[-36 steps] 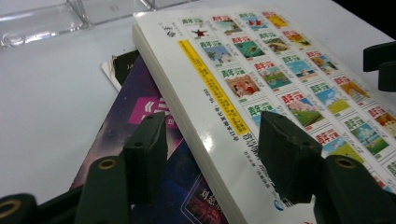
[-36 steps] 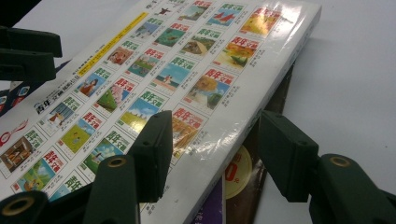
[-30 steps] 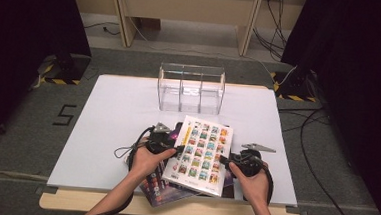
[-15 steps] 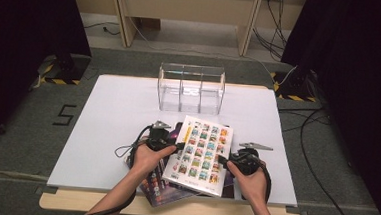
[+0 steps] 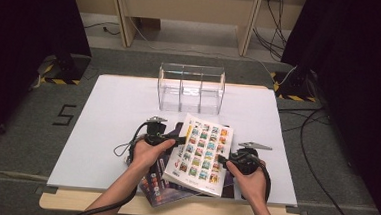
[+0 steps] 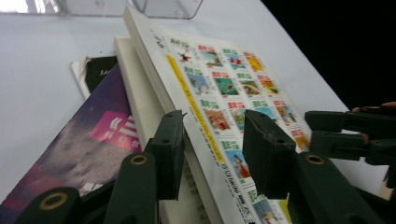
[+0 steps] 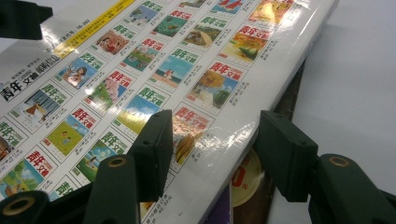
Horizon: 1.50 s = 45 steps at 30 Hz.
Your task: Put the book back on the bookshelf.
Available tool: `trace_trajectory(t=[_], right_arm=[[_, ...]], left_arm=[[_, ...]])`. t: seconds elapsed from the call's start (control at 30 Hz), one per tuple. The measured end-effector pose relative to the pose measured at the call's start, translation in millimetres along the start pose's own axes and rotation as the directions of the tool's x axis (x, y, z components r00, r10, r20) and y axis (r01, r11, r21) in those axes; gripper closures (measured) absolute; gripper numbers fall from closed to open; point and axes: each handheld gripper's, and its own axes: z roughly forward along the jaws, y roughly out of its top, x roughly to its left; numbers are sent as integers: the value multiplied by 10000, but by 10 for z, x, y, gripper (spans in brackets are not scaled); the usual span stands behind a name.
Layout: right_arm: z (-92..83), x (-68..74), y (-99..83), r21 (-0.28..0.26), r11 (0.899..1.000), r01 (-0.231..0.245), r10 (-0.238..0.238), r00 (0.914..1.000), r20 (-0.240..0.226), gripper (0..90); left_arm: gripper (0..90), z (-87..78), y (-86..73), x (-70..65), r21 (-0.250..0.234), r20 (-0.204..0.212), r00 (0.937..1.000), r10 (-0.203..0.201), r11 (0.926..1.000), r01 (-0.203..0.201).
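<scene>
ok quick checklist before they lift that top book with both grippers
1. Left gripper straddles the top book's edge: ok; its jaws have just been closing, edge between them.
2. Left pads pressing on the book: cannot tell.
3. Right gripper straddles the opposite edge: ok.
4. Right pads pressing: not ok, a gap shows at one pad.
5. Clear rack stands apart from the book: ok.
6. Lower books free of the jaws: cannot tell.

Three stacked books (image 5: 203, 156) — one clear three-bay organizer (image 5: 191, 87) — two tools (image 5: 169, 139).
</scene>
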Motion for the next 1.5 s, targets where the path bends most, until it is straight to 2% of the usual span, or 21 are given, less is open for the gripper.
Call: trace_trajectory(t=[0.1,0.17,0.3,0.47,0.6,0.63,0.67,0.73,0.8,0.87,0.93,1.03,1.07,1.17,1.23,1.33,1.5], right_arm=[[0,-1,2,21,10000,8,-8,10000,-10,465],[2,-6,7,25,10000,70,-70,10000,-19,465],[2,3,20,94,9999,108,-108,9999,26,465],[2,0,17,65,9999,138,-138,9999,12,465],[3,-5,21,77,9998,202,-202,9998,-9,465],[4,-5,22,82,9997,210,-210,9998,-11,464],[4,-6,23,86,9997,232,-231,9997,-16,464],[5,-7,25,86,9997,224,-223,9997,-22,463],[4,-12,24,76,9998,190,-189,9998,-49,463],[2,-15,22,91,9998,162,-161,9998,-76,461],[2,-19,21,76,9999,154,-153,9998,-121,457],[5,-46,26,28,10000,51,-50,9995,-306,444],[12,-59,30,33,10000,6,-5,9994,-350,441],[31,-96,44,11,9999,-172,172,9989,-437,433],[28,-120,57,7,9998,-191,192,9988,-450,430],[12,-178,101,-130,9991,-407,399,9976,-572,429],[19,-285,200,-118,9971,-753,739,9926,-962,416]], left_arm=[[573,10,-36,57,-88,179,9988,-452,9989,454],[567,6,-34,65,-139,288,9977,-617,9980,621],[549,58,-2,48,-2,55,9993,-366,9993,366],[532,155,14,80,91,-84,9981,-609,9981,610],[533,217,52,76,23,257,9950,-967,9953,967],[540,247,61,55,90,582,9923,-1090,9940,1087],[545,269,63,34,121,739,9907,-1145,9934,1139],[551,335,74,-43,406,628,9956,-694,9969,669],[570,372,72,-65,444,678,9960,-589,9974,560],[650,372,65,-72,387,558,9981,-247,9990,226],[744,340,61,-71,201,776,9970,19,9998,-34],[814,265,69,-93,-178,1391,9896,355,9993,-334],[816,243,71,-110,-319,1484,9870,618,9978,-577],[819,194,52,-150,-782,1722,9766,1285,9901,-1165],[819,171,35,-155,-1036,1879,9700,1543,9852,-1367],[819,144,13,-144,-1276,2047,9642,1684,9813,-1443],[820,89,-3,-162,-1777,2501,9468,2027,9708,-1609]])
